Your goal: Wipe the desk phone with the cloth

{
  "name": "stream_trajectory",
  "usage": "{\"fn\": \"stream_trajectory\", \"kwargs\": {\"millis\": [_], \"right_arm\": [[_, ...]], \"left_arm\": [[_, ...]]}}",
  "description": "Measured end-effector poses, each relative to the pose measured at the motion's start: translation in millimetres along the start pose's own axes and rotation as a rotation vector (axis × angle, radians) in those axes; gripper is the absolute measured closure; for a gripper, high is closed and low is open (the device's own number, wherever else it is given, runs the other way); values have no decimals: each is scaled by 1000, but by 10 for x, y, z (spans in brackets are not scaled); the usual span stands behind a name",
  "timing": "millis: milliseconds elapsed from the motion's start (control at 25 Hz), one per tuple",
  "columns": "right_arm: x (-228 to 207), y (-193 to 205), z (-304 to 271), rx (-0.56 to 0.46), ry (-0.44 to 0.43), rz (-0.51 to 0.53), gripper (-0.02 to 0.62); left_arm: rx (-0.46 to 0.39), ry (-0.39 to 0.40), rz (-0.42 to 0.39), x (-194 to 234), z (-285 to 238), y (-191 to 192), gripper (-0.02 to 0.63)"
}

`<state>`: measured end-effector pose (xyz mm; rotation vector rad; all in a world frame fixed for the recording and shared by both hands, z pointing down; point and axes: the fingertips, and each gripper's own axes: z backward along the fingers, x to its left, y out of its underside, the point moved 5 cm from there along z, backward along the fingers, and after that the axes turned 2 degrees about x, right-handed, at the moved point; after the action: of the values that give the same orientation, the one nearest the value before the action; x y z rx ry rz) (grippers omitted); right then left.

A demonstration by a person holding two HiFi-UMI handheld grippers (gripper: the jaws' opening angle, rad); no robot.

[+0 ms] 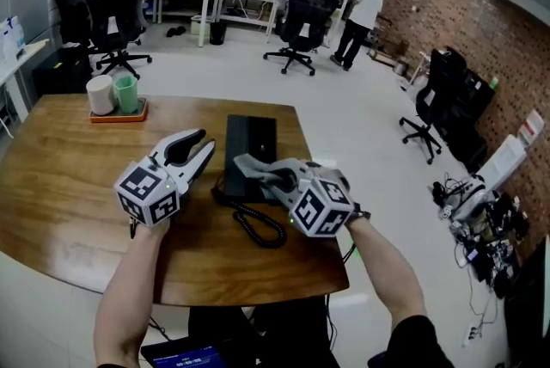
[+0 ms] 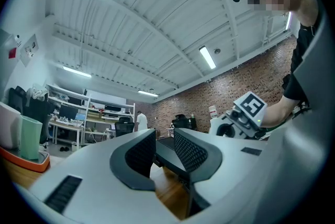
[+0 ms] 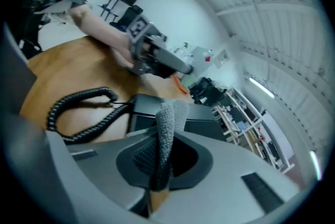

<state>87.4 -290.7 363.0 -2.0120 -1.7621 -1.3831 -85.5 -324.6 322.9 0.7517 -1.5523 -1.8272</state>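
Head view: the black, flat, rectangular desk phone [image 1: 250, 144] lies on a round-cornered wooden table [image 1: 60, 186], its far end close to the table's far edge. Its coiled cord [image 1: 258, 226] loops on the wood on the near side of the phone. The right gripper [image 1: 262, 175] is over the phone's near end, with a grey cloth [image 1: 242, 162] at its tips. The left gripper [image 1: 207, 144] hangs just left of the phone. Bare wood spreads well left of the phone. An orange tray [image 1: 116, 114] with two cups sits far to the phone's left, at the table edge.

Left gripper view: the ribbed dark pads [image 2: 189, 150] stand a narrow gap apart with nothing between them. The phone's dark slab shows beyond the gap.

Right gripper view: the jaws are pinched together on the cloth [image 3: 166, 126], a knobbly weave standing up as a folded strip. Beyond it lies the phone's smooth dark top [image 3: 209, 126], and the springy cord [image 3: 78, 108] lies left of the phone.
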Motion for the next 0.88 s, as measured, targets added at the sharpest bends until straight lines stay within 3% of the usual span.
{"fn": "stream_trajectory", "kwargs": {"millis": [120,200,400,520,680,880], "right_arm": [[409,-65,158,7,-149,128,571],[297,-39,199,1,-136,111,569],[-945,199,32,-33,306,-212,571],[-1331,362,-243,20,402,-286,570],[-1188,430,-362,72,324,-237,571],[-436,237,-102,63,143,-65,571]], "left_arm": [[2,-1,2,7,8,14,506],[0,0,3,13,9,19,506],[-3,-4,8,26,21,41,506],[-8,-5,10,27,25,48,506],[-6,-4,10,3,1,18,507],[-2,1,-2,21,17,-3,506]]}}
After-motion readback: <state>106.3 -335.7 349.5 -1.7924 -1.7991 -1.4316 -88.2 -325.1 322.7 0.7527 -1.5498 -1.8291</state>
